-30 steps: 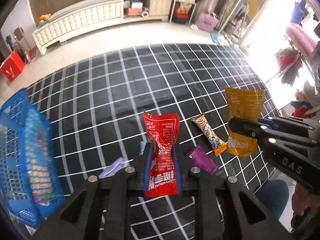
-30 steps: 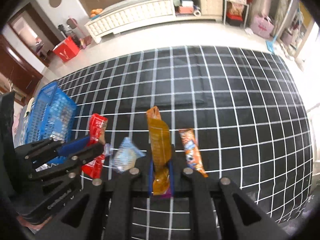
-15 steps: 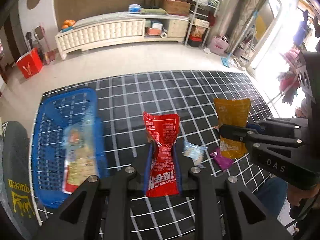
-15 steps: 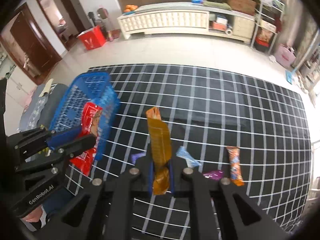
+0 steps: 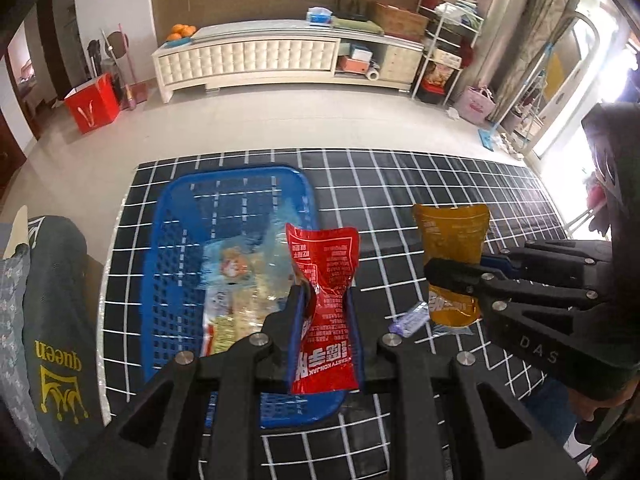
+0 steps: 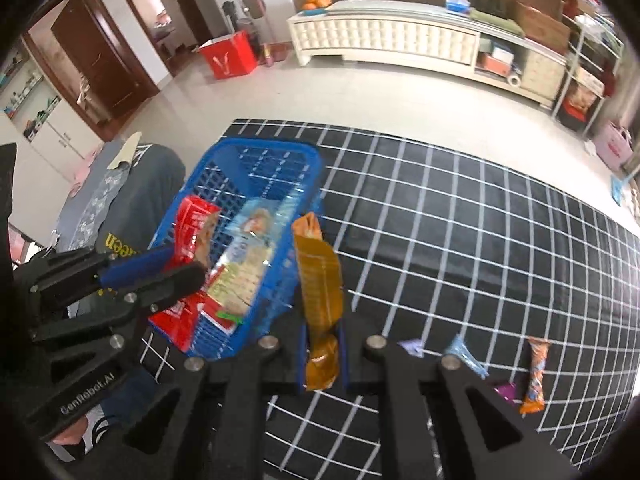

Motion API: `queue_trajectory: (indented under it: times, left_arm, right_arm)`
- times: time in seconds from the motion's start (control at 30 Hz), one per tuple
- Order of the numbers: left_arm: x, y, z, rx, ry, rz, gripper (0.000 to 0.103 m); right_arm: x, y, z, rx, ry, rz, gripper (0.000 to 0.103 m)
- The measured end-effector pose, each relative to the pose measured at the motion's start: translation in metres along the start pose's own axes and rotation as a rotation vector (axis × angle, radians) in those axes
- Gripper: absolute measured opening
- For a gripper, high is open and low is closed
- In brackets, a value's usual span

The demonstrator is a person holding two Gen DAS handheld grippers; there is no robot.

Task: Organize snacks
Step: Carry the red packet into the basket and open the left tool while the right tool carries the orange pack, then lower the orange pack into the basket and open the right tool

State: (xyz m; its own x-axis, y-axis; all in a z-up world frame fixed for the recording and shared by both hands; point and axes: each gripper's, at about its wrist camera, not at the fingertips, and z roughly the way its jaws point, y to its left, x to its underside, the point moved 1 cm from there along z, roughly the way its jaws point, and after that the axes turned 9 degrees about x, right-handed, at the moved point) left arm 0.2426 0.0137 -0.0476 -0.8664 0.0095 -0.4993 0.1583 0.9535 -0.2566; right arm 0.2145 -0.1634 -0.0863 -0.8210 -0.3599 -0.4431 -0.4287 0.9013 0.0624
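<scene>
Bench (image 5: 440,184), black cloth with white grid. Blue basket (image 5: 172,248) stands at its 9 o'clock side, one clear biscuit pack (image 5: 236,280) lying inside. Left claw (image 5: 324,312) clamped on a red packet (image 5: 326,280), held above the basket's near right corner. Right claw (image 6: 322,344) clamped on an amber pouch (image 6: 320,276), just beside the basket's right wall. Loose on the bench at 4 o'clock in the right view: an orange bar (image 6: 534,376), a pale blue sachet (image 6: 464,352), a purple wrapper (image 6: 506,392).

The red packet (image 5: 324,312) hides part of the blurred, perhaps biscuit pack (image 5: 236,280).
</scene>
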Motion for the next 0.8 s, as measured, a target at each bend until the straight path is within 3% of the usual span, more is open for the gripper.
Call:
queue_trajectory:
  times: [0.33, 0.47, 0.57, 0.7, 0.8]
  left_arm:
    - [0.014, 0.044, 0.015, 0.022, 0.034, -0.059, 0.021]
    - [0.027, 0.051, 0.032, 0.051, 0.092, -0.066, 0.023]
    - [0.035, 0.05, 0.041, 0.06, 0.116, -0.068, 0.027]
    - [0.042, 0.047, 0.047, 0.086, 0.144, -0.079, 0.041]
    - [0.044, 0.047, 0.041, 0.086, 0.137, -0.079, 0.041]
  right_arm:
    - [-0.011, 0.039, 0.03, -0.039, 0.037, -0.062, 0.016]
    - [-0.006, 0.05, 0.044, -0.052, 0.065, -0.069, 0.016]
    - [-0.005, 0.052, 0.044, -0.041, 0.067, -0.077, 0.016]
    - [-0.006, 0.052, 0.038, -0.036, 0.061, -0.077, 0.016]
    - [-0.006, 0.051, 0.032, -0.028, 0.052, -0.079, 0.016]
